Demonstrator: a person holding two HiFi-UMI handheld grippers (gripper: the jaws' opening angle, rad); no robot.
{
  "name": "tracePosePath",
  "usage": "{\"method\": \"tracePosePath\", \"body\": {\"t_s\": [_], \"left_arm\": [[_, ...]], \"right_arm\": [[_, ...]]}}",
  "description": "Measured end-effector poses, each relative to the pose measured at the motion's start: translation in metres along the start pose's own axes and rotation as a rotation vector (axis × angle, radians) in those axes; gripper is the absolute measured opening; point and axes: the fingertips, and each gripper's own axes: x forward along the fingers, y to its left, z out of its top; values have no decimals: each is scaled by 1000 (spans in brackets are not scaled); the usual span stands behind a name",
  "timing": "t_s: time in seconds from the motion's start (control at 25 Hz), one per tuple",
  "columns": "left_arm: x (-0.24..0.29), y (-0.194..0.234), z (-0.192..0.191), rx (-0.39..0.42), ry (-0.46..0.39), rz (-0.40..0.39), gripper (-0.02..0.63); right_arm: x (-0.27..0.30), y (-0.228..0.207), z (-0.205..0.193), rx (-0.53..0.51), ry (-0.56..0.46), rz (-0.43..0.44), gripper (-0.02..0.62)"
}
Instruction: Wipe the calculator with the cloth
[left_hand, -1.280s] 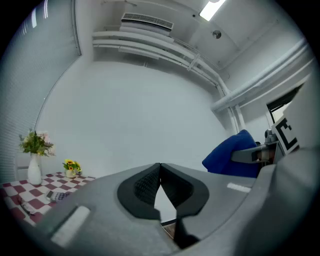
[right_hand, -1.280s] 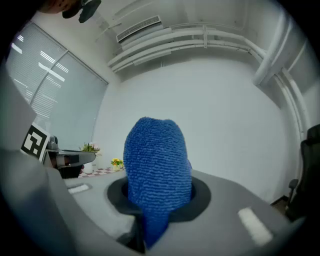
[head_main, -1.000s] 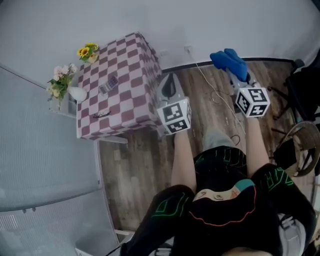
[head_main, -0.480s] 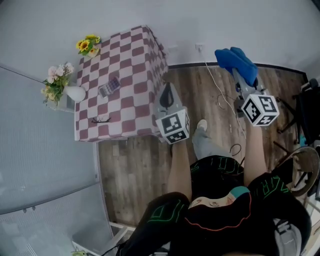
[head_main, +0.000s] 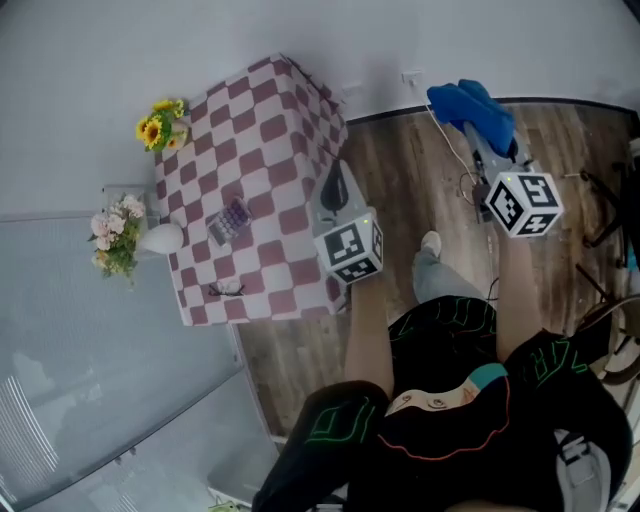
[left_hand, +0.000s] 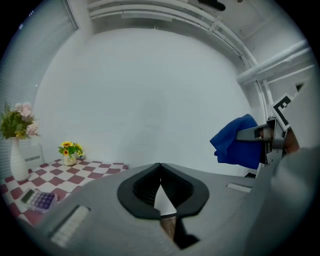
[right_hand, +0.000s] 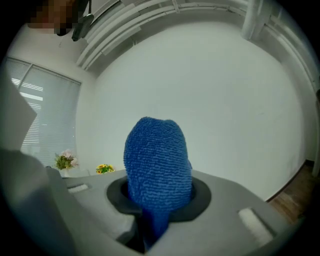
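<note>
Calculator (head_main: 231, 218) lies flat on the table (head_main: 275, 130), on the side near the white vase (head_main: 160, 240). It has purple keys. Nothing touches it. The table has a red and white checked cover.

The cloth (head_main: 475, 112) is blue and fuzzy. It is well apart from the calculator, up in the air over the wood floor (head_main: 410, 190). The right gripper (head_main: 487, 150) has the cloth pinched tight between its jaws. The cloth sticks out past the tips in a soft lump and a bit hangs down behind them.

The left gripper (head_main: 335, 178) is in the air by the right side of the table. Its jaws are closed, the tips touch, and there is nothing in them. It is apart from the calculator too.

A pair of glasses (head_main: 227, 290) lies on the table near the edge closest to the person. A small pot of yellow sunflowers (head_main: 160, 125) stands at the far corner. The vase holds pink flowers (head_main: 115, 235) and stands just beside the table. The person's shoe (head_main: 430, 243) is on the floor between the two arms.
</note>
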Motion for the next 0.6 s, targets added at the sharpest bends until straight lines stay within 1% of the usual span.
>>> {"method": "tracePosePath", "body": {"t_s": [0.2, 0.36, 0.44, 0.6], "left_arm": [[54, -6, 9, -5, 8, -21, 9], [93, 0, -6, 0, 36, -18, 9], [104, 7, -6, -1, 42, -13, 11], [114, 12, 3, -9, 44, -25, 9]], "right_arm": [[40, -32, 12, 1, -3, -30, 91], [79, -52, -9, 30, 22, -33, 91], [89, -52, -10, 27, 27, -34, 91], [95, -54, 4, 20, 4, -63, 91]]}}
